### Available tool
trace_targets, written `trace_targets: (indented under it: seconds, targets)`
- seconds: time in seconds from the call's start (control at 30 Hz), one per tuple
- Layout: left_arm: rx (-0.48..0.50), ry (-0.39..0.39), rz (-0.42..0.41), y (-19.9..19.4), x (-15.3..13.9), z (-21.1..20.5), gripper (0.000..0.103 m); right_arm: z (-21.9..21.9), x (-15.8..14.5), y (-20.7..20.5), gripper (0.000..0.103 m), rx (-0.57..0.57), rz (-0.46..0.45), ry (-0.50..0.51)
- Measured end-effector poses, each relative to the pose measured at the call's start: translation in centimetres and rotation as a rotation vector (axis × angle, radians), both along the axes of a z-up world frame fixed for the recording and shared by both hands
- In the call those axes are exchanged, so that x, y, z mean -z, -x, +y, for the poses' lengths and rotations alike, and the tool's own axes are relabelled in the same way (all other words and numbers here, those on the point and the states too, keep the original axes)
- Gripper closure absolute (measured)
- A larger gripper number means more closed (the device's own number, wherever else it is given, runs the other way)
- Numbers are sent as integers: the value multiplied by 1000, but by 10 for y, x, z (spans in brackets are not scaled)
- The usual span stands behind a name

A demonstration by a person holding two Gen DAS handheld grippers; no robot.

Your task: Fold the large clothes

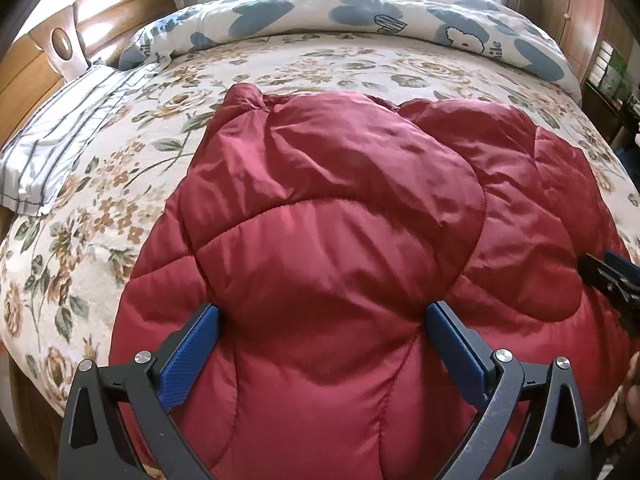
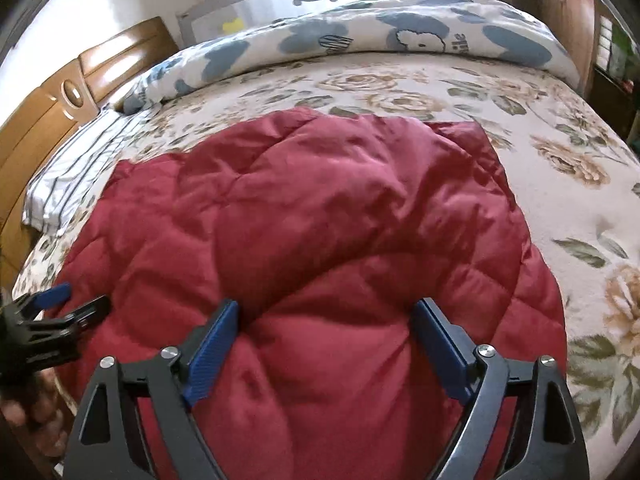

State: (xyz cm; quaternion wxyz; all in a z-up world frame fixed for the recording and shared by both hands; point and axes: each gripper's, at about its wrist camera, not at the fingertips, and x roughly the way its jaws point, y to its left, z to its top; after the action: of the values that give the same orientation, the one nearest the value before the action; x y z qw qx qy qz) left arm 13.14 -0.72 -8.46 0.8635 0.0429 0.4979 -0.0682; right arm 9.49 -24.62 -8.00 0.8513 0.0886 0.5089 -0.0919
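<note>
Between the wide-apart jaws of both grippers lies the red puffy coat, spread on the flowery bed. Its long way runs from the jaws toward the far rolled blanket. Under the left gripper sits the side with the folded sleeve. Under the right gripper sits the flatter side, ending in a straight far edge. Both grippers are open, their blue pads resting on the puffy cloth but not pinching it. Neither hand looks nearer; each has its own half just below.
</note>
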Motion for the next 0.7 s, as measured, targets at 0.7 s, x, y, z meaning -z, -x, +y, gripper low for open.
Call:
trace_targets:
  seconds: [0.7]
  targets:
    - [-34, -29, 7, -32, 15, -5, 0, -9, 12, 2, 9, 28, -25, -14]
